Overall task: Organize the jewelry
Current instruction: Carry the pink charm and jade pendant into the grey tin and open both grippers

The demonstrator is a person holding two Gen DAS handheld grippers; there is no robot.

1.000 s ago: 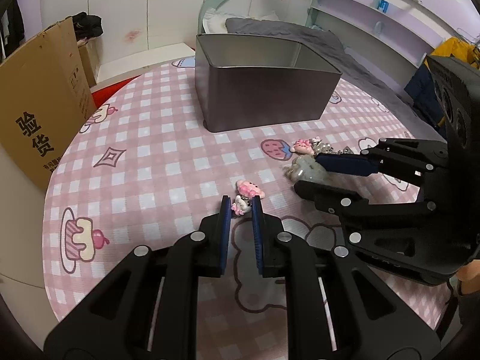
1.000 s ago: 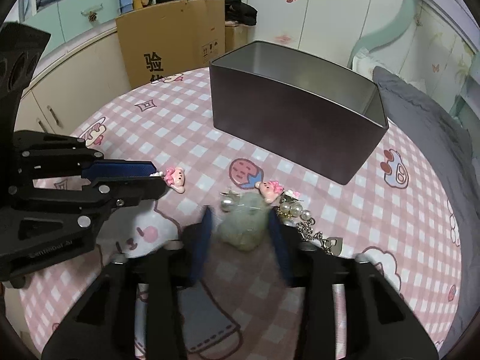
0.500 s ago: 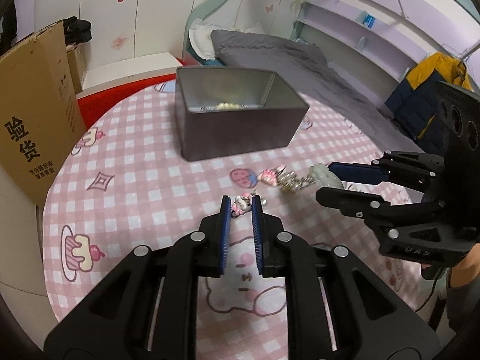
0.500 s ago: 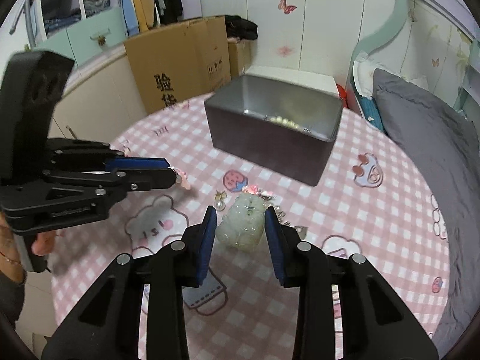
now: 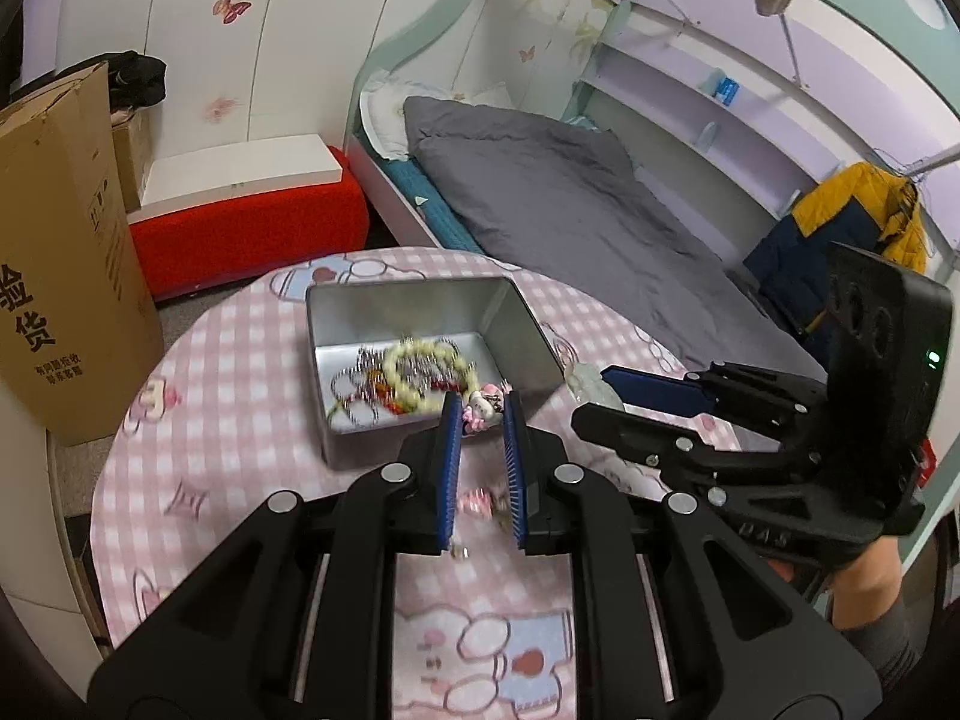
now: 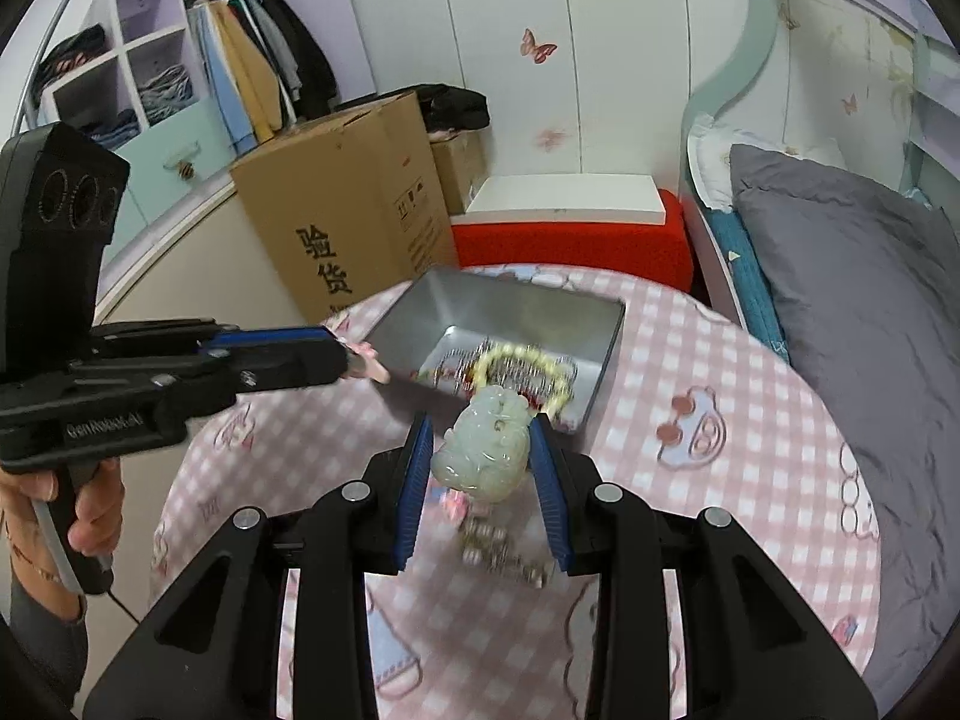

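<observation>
My left gripper [image 5: 483, 414] is shut on a small pink cartoon charm [image 5: 483, 410] and holds it high above the near edge of the grey metal tin [image 5: 414, 300]. My right gripper [image 6: 483, 438] is shut on a pale green jade pendant [image 6: 485, 450], also raised above the table near the tin [image 6: 498, 306]. The tin holds a yellow bead bracelet [image 5: 420, 369] and silver chains; they also show in the right wrist view [image 6: 522, 369]. A pink charm with a pearl chain [image 5: 480, 501] lies on the pink checked tablecloth [image 5: 252, 438] below.
A cardboard box [image 5: 60, 276] stands left of the round table. A red bench [image 5: 252, 228] and a bed with grey bedding [image 5: 570, 216] lie beyond it. Loose beads [image 6: 498, 546] lie on the cloth under my right gripper.
Both grippers have risen well above the table with their pieces and moved toward the tin, whose inside now shows.
</observation>
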